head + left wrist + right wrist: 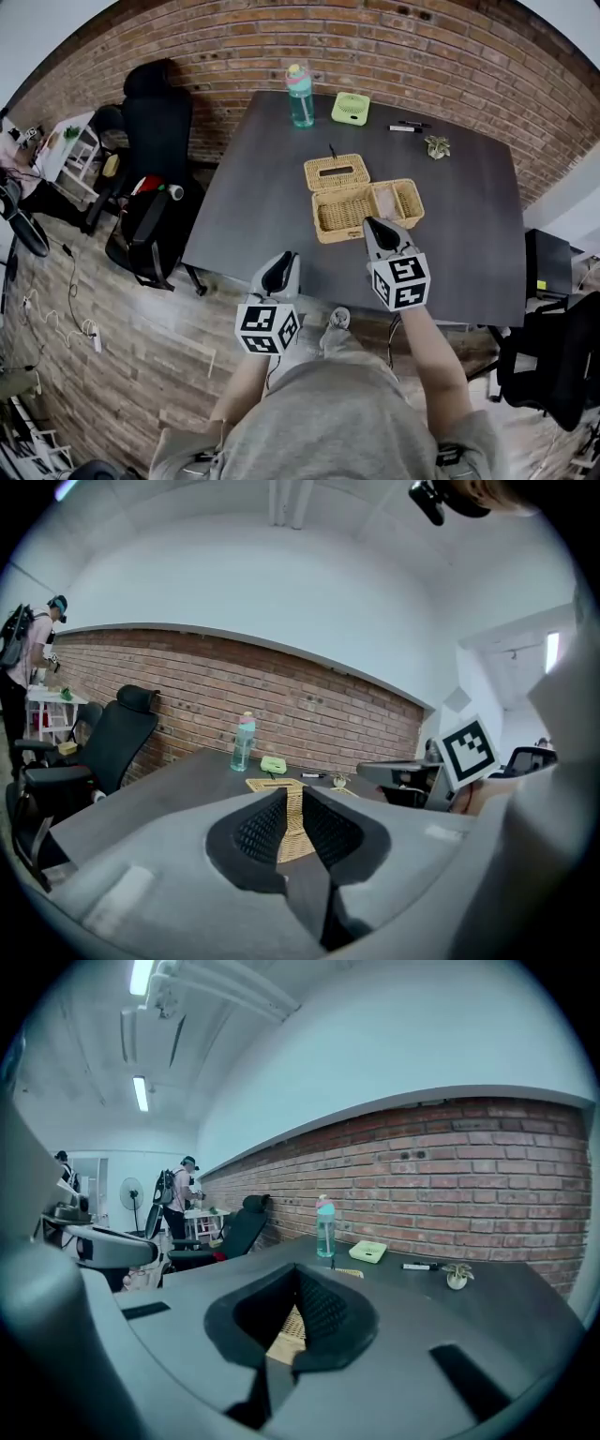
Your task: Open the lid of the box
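A woven wicker box (328, 230) stands in the middle of the dark table (253, 197). Its lid (336, 172) is swung back and lies flat behind it, so the inside shows. My right gripper (373, 225) hovers at the box's near edge, shut, with nothing between its jaws (298, 1274). My left gripper (284, 261) hangs at the table's front edge, short of the box. Its jaws (292, 794) stand a narrow gap apart and hold nothing; the wicker box (281, 799) shows through that gap.
At the table's far side stand a teal bottle (300, 96), a green flat case (351, 108), a marker (405, 127) and a small plant (437, 145). Black chairs (150, 187) stand left of the table, another (562, 366) at the right. A person (28, 658) stands far off.
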`<state>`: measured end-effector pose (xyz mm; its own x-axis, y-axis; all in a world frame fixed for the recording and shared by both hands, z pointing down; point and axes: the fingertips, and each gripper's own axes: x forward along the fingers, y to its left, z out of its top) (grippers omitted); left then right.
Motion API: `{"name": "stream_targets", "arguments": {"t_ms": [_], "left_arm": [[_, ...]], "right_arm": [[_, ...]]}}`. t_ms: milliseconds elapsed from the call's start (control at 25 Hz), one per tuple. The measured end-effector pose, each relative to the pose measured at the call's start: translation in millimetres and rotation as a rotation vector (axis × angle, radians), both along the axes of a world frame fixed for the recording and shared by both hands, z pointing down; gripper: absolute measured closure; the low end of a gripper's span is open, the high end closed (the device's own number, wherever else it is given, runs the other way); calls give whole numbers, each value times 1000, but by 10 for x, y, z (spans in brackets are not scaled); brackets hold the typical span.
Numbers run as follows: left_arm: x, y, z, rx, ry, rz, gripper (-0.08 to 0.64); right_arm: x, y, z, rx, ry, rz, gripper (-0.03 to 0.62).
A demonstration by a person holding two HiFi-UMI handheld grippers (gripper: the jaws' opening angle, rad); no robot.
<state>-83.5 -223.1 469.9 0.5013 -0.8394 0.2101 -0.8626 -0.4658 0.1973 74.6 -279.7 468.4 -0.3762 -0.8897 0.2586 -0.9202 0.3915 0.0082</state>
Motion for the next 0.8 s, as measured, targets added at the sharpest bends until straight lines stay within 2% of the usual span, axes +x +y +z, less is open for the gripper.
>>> {"name": "stream_targets", "arguments": {"t_ms": [800], "left_arm": [[134,1274,-115,39,-6,70,538]], "right_arm": [[-226,1788,-160,49,-77,-11,591]]}}
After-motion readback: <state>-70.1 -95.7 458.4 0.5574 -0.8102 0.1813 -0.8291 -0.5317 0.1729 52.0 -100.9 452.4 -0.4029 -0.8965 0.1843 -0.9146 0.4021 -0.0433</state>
